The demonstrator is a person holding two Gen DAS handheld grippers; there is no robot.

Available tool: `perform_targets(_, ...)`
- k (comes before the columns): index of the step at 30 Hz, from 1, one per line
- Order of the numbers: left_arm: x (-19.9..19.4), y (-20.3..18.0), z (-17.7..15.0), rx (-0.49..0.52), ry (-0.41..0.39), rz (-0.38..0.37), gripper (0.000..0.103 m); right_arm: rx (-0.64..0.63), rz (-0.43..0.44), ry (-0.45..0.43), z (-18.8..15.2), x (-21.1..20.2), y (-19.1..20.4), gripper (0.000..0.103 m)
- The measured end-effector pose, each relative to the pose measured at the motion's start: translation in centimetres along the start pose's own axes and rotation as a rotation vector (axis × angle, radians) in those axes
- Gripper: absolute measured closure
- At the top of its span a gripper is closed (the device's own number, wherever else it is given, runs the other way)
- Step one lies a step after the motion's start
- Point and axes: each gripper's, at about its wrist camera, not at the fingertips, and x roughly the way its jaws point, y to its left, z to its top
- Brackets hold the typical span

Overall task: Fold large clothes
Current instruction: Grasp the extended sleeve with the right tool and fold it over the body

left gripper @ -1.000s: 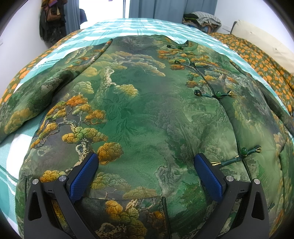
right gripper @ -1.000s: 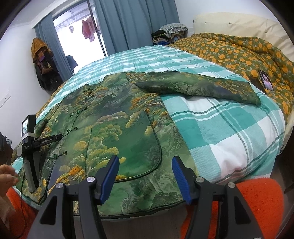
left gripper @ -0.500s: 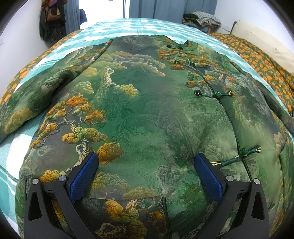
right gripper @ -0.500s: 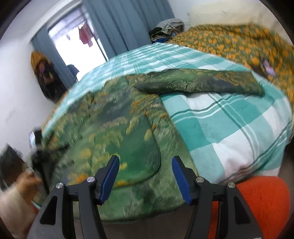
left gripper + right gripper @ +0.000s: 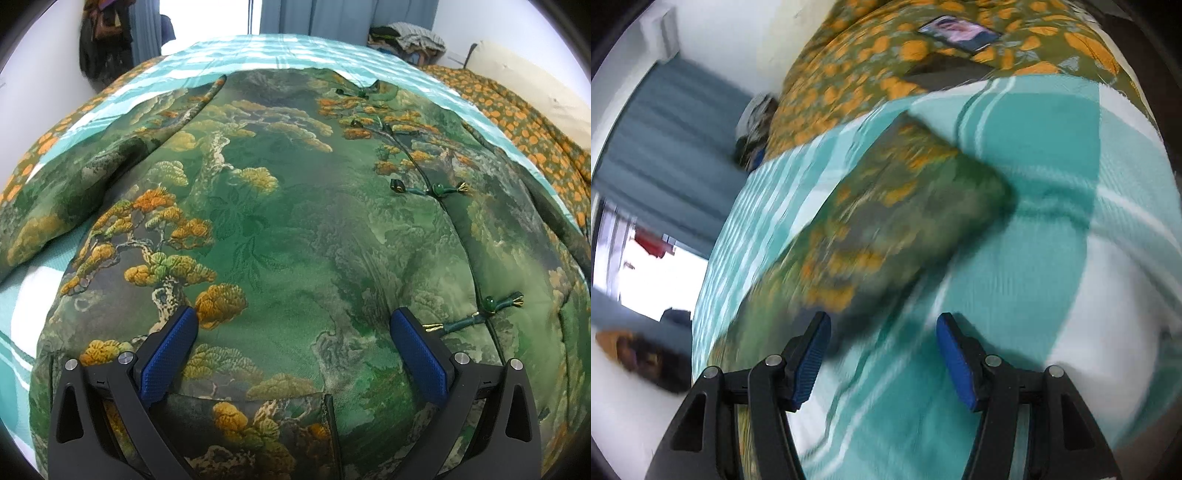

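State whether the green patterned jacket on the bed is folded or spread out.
Spread out: the jacket lies front up, flat on the bed, one sleeve stretched sideways.

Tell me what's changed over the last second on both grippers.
The right gripper has swung out over the bed toward the spread sleeve and rolled, so its view is now tilted and blurred. Its jaws are open as before, with nothing between them. The left gripper has stayed put, open over the green jacket, which lies flat as it did; nothing was gripped or released.
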Motion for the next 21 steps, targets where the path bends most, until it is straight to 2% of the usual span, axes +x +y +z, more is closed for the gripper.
perform_targets(4,0.2,0.1,0.4,0.026,0.038,-0.015,0.000,0.052,-0.007,-0.033,0.8,1.1,0.4,0.043)
perform_targets(5,0.2,0.2,0.4,0.033,0.035,-0.022,0.000,0.052,-0.007,-0.033,1.2,1.2,0.4,0.047)
perform_targets(6,0.1,0.3,0.4,0.036,0.029,-0.030,0.000,0.040,-0.016,-0.034,1.4,1.4,0.9,0.065)
perform_targets(7,-0.1,0.3,0.3,0.040,0.024,-0.036,0.000,0.024,-0.029,-0.045,1.5,1.3,1.4,0.078)
perform_targets(9,-0.7,0.6,0.3,0.038,0.011,-0.041,0.001,-0.027,-0.027,-0.087,1.8,0.3,2.8,0.087)
perform_targets(11,-1.8,0.8,0.3,0.029,-0.006,-0.028,0.001,-0.122,-0.006,-0.129,1.8,-1.5,5.3,0.088)
perform_targets(14,-4.4,1.6,0.5,0.004,-0.060,-0.016,0.001,-0.330,0.038,-0.183,0.6,-4.8,10.7,0.089)
perform_targets(18,-9.0,3.2,0.3,-0.038,-0.126,-0.047,0.001,-0.630,0.128,-0.250,-3.8,-9.5,18.7,0.089)
perform_targets(21,-11.7,4.3,-0.1,-0.058,-0.156,-0.061,0.001,-0.827,0.214,-0.273,-9.0,-12.3,24.2,0.089)
